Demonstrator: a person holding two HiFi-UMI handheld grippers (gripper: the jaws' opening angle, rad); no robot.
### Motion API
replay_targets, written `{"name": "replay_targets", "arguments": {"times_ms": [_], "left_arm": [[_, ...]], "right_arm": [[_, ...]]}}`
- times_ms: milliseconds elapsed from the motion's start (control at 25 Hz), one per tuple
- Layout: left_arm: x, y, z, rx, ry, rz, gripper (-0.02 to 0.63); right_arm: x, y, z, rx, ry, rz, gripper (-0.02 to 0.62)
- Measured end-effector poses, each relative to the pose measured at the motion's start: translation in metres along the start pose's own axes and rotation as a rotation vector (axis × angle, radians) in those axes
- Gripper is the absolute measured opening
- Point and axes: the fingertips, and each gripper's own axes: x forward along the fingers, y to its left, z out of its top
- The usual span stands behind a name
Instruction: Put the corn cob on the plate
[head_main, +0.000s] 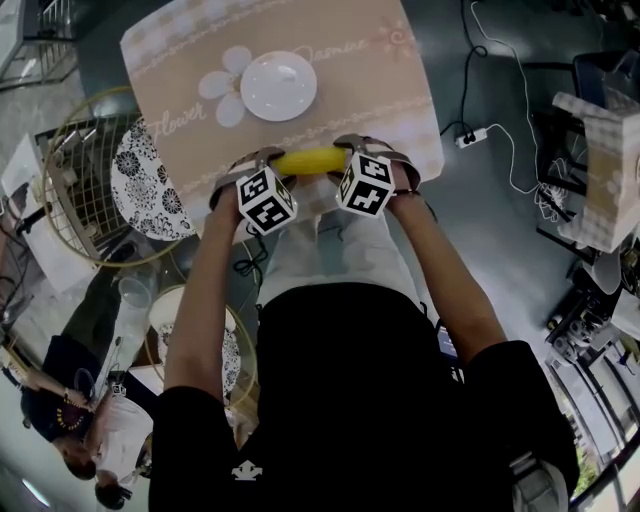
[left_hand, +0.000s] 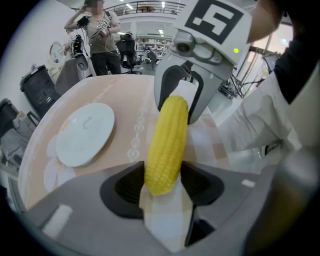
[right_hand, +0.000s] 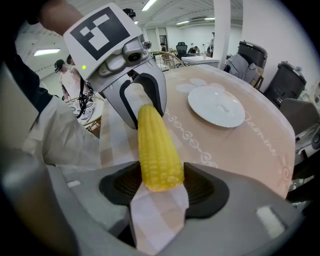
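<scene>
Crosswise, the corn cob spans both grippers above the table's near edge, apart from the white plate. The left gripper clasps one end and the right gripper the other, jaws spread to cob width.

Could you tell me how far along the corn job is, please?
Done: both ends of the corn cob are gripped, by the left gripper and the right gripper. In hand: it is held at the near edge of the table. Left: the white plate is bare; carry it there and release.
</scene>
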Motion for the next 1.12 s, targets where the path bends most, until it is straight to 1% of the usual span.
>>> {"name": "replay_targets", "arguments": {"times_ms": [160, 280, 560, 800, 960, 1120], "left_arm": [[0.002, -0.002, 0.0, 0.024, 0.027, -0.016, 0.238], [0.0, -0.002, -0.002, 0.018, 0.046, -0.031, 0.238], [-0.015, 0.008, 0.008, 0.016, 0.027, -0.004, 0.238], [-0.029, 0.033, 0.013, -0.008, 0.014, 0.031, 0.238], [-0.027, 0.048, 0.006, -0.032, 0.037, 0.025, 0.238], [-0.034, 0.073, 0.01, -0.043, 0.026, 0.046, 0.236]], "right_arm": [[0.001, 0.0, -0.002, 0.001, -0.003, 0.007, 0.258], [-0.001, 0.001, 0.0, 0.001, -0.011, 0.009, 0.256], [-0.012, -0.008, 0.009, -0.013, -0.035, -0.001, 0.256], [-0.019, -0.031, 0.025, -0.034, -0.046, -0.016, 0.258], [-0.018, -0.046, 0.036, -0.069, -0.045, -0.014, 0.258], [-0.021, -0.069, 0.051, -0.1, -0.043, -0.022, 0.258]]}}
